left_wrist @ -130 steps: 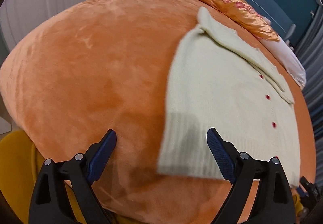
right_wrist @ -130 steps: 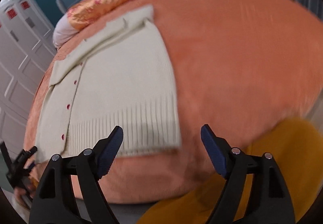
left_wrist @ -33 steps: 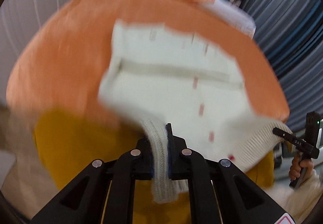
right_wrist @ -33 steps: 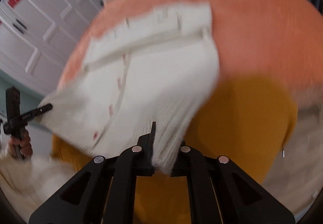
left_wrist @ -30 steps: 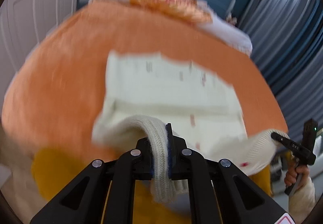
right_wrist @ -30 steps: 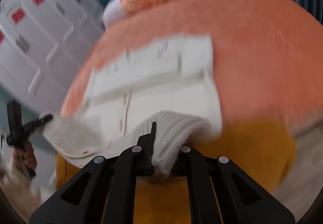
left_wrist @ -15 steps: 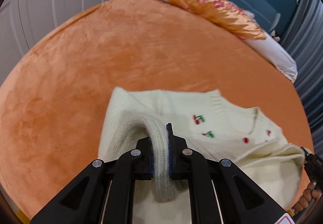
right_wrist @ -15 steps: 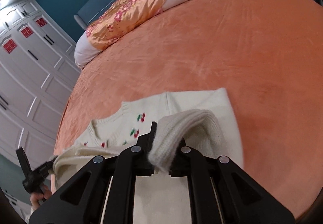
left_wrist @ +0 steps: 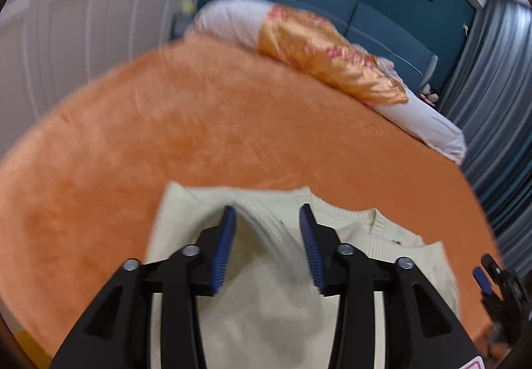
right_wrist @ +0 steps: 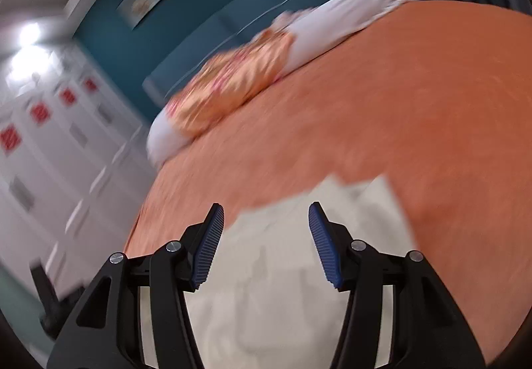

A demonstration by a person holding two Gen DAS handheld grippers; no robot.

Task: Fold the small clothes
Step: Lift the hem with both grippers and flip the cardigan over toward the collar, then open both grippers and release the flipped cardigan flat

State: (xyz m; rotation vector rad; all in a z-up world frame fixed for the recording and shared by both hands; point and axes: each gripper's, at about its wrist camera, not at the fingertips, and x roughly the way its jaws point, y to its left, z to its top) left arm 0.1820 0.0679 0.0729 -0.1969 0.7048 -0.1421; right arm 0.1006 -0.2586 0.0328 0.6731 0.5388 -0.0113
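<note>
Left claw point(left_wrist: 267, 219) agape, right claw point(right_wrist: 266, 219) agape

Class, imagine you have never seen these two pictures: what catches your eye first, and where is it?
The orange bedspread fills most of both views. A cream sweater lies on its near part, right below the open left gripper and open right gripper. At the far end, a shiny orange floral pillow rests on a long white bolster.

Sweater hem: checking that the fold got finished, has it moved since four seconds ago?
Yes. The hem went from the bed's near edge up toward the pillows; sweater lies doubled, both grippers open.
</note>
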